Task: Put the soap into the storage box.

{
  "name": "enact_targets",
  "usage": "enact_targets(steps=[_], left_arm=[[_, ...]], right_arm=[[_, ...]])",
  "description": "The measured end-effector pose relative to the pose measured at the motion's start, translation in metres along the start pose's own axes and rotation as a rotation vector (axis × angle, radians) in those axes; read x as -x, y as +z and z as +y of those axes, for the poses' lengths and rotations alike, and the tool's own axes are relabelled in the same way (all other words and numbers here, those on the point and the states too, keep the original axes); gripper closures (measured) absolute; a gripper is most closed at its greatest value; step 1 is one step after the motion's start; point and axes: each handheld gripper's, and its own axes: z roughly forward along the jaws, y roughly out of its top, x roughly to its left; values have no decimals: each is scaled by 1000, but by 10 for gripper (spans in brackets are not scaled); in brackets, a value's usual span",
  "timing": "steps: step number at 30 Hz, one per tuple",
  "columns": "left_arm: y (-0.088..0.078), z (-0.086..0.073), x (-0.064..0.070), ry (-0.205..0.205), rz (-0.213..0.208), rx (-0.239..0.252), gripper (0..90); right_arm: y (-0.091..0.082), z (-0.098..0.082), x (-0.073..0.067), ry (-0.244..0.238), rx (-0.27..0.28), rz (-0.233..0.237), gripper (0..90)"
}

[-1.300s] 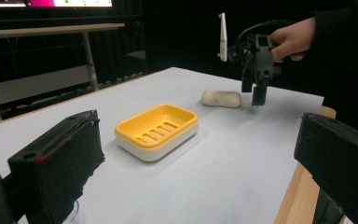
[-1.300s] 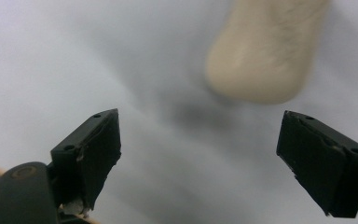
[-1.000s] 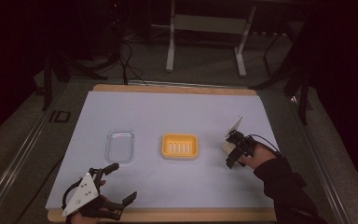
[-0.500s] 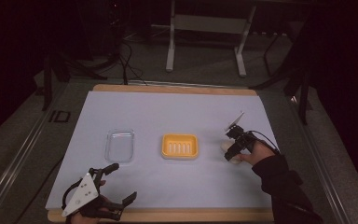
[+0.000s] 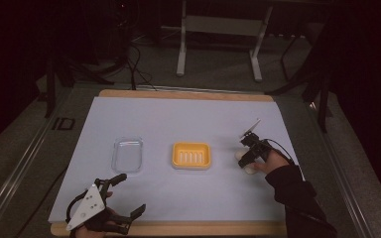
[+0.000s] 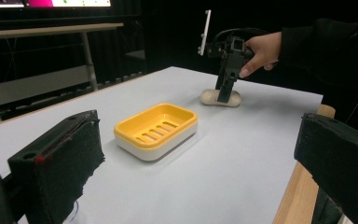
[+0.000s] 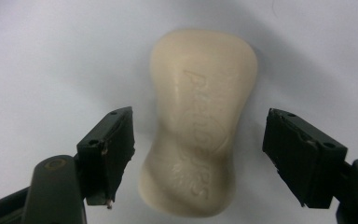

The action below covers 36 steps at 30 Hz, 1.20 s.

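A cream bar of soap [image 7: 198,126] lies flat on the white table cover, right of the yellow soap dish [image 5: 192,155]. My right gripper [image 7: 198,158] hangs open just above the soap [image 5: 244,162], one jaw on each side, neither touching it. From the left gripper view the right gripper [image 6: 226,91] points straight down at the soap [image 6: 220,98], beyond the dish [image 6: 156,129]. My left gripper [image 5: 126,196] rests open near the table's front left edge with nothing between its jaws.
A clear plastic lid or tray [image 5: 128,154] lies left of the yellow dish. The wooden table edge [image 5: 178,229] runs along the front. Metal stand legs [image 5: 218,44] and cables are on the floor behind the table.
My right gripper has come down and slightly forward onto the soap, tilting more upright. The left gripper has stayed where it was.
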Motion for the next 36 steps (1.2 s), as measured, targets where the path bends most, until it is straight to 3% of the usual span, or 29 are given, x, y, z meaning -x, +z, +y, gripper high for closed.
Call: enact_targets(steps=[4,5,15,21,23,28,31,36], left_arm=[[0,0,0,-1,-1,1,11],[0,0,0,-1,-2,0,11],[0,0,0,1,-2,1,11],[0,0,1,3,-5,-2,11],[1,0,1,5,-5,-4,11],[1,0,1,7,-3,-7,11],[1,0,0,7,-2,-7,11],[1,0,0,6,-4,-9,11]], right_arm=[[3,1,2,20,2,-9,260],[6,2,4,24,1,-4,305],[13,4,3,22,3,-11,350],[13,4,3,40,-8,15,415],[12,5,1,17,-12,16,475],[12,8,-2,-24,-27,11,494],[11,11,-5,-74,-59,3,496],[7,13,-7,-103,-70,6,497]])
